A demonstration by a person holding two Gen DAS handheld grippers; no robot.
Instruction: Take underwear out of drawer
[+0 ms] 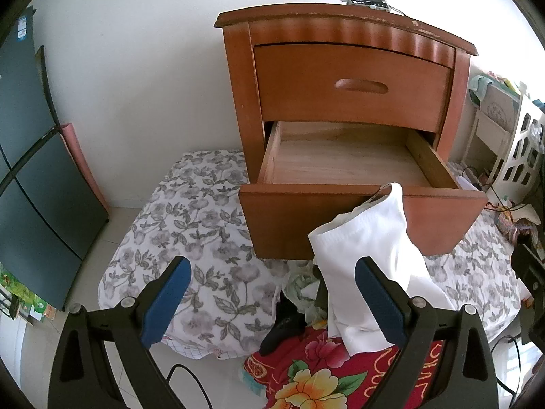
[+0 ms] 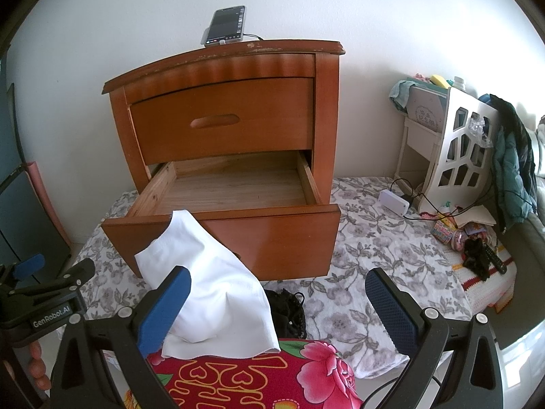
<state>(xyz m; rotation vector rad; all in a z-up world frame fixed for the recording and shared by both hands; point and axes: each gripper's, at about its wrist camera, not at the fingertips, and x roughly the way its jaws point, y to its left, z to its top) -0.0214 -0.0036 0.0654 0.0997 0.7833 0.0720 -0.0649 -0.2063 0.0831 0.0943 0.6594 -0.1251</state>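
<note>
The wooden nightstand [image 1: 344, 78] stands on a floral sheet, its lower drawer [image 1: 340, 167] [image 2: 231, 197] pulled out with only bare wood showing inside. White underwear [image 1: 371, 255] [image 2: 207, 289] rises in a peaked heap in front of the drawer face, its lower edge on a red floral cloth [image 2: 259, 381]. My left gripper [image 1: 272, 293] is open, and the underwear lies just behind its right finger [image 1: 378, 303]. My right gripper [image 2: 277, 293] is open too, with the underwear against its left finger [image 2: 167, 306]. No pad pinches the cloth. The left gripper [image 2: 61, 264] also shows at the right wrist view's left edge.
A black garment [image 2: 287, 310] lies on the floral sheet [image 2: 374, 255] beside the underwear. A phone [image 2: 226, 25] is propped on the nightstand top. A white openwork shelf [image 2: 453, 150], cables and clutter are at the right. A dark fridge [image 1: 30, 170] stands at the left. A hand [image 2: 37, 364] holds the left gripper.
</note>
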